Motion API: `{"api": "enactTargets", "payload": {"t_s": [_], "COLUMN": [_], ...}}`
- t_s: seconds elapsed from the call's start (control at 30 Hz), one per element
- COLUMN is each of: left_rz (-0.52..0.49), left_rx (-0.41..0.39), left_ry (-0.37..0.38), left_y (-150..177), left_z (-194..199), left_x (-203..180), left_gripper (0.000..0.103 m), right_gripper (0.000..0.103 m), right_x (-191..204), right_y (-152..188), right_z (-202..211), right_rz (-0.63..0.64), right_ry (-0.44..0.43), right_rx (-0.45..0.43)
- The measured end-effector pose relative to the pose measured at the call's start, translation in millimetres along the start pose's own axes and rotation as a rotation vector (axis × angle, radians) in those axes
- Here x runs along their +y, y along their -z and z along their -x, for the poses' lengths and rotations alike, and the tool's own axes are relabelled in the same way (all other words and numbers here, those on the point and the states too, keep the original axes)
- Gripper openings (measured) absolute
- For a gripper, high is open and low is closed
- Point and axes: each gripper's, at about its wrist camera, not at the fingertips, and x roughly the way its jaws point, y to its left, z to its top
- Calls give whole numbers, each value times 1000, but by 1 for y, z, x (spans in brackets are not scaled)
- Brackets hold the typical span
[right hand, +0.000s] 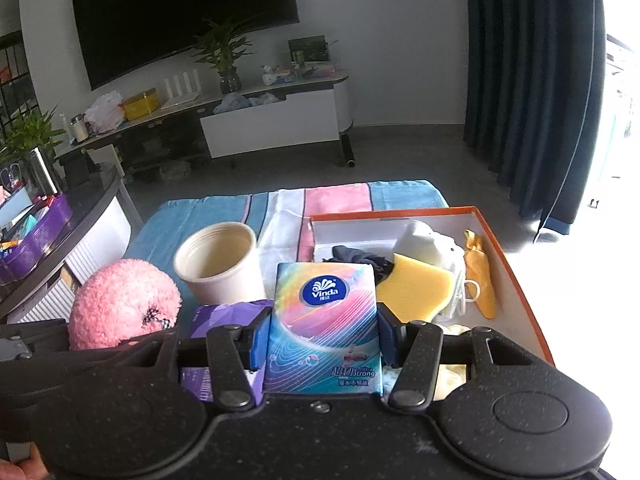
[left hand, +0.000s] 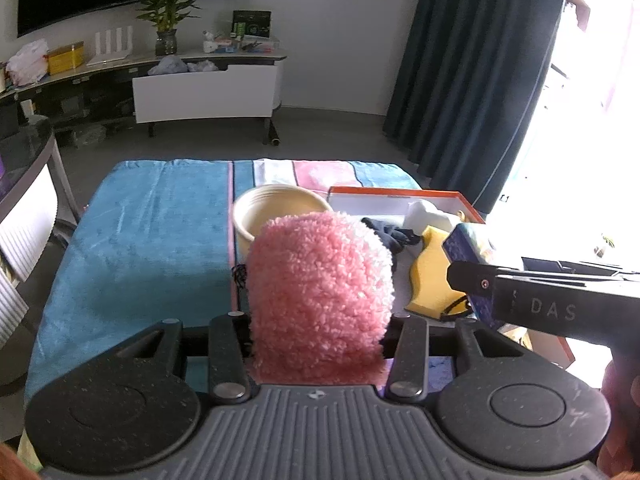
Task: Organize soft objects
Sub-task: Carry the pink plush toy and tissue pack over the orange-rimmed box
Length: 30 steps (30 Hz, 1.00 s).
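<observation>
My left tool (left hand: 318, 336) is squeezing a fluffy pink ball (left hand: 320, 296), held up above the blue towel (left hand: 152, 240) on the worktop. My right tool (right hand: 322, 340) is clamped on a pack of tissues (right hand: 324, 320), just beside the near corner of the orange box (right hand: 516, 272). Inside the box lie a yellow sponge (right hand: 416, 292), a white soft toy (right hand: 428, 244), a dark cloth (right hand: 356, 258) and a yellow cloth (right hand: 478, 272). A cream cup (right hand: 220, 264) stands just left of the box. The left side of the towel is bare. A purple packet (right hand: 228, 316) sits under my right tool.
</observation>
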Motion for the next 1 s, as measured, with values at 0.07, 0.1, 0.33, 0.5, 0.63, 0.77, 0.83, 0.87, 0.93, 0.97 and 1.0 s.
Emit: {"api": "enactTargets", "payload": {"t_s": [0.07, 0.1, 0.33, 0.5, 0.63, 0.77, 0.83, 0.87, 0.93, 0.97, 1.0], "left_rz": [-9, -13, -41, -61, -76, -88, -95, -98, -103, -105, -107], "left_rx": [2, 3, 10, 14, 17, 22, 25, 27, 30, 32, 34], "left_ry": [6, 8, 27, 40, 50, 59, 63, 65, 71, 75, 77], "left_y": [-1, -1, -1, -2, -3, -4, -4, -4, -4, -5, -5], "left_z": [-2, -2, -7, -11, -14, -18, -21, -22, -24, -26, -26], "left_x": [-4, -6, -21, -31, -38, -44, -46, -48, -51, -52, -54], "left_gripper": [45, 45, 45, 45, 45, 45, 45, 45, 45, 45, 45], "right_gripper": [64, 64, 64, 64, 64, 64, 64, 64, 64, 64, 64], "right_x": [-5, -7, -22, -31, -39, -48, -52, -54, -58, -59, -61], "right_y": [0, 1, 2, 2, 2, 2, 2, 2, 2, 2, 2], "right_z": [2, 2, 5, 6, 7, 8, 7, 7, 7, 7, 7], "right_rz": [-8, -12, -37, -49, -59, -68, -72, -75, -76, -77, -78], "right_ry": [5, 8, 24, 34, 44, 58, 67, 71, 79, 82, 85], "right_rx": [-2, -3, -8, -10, -11, -12, -11, -10, -7, -6, -6]}}
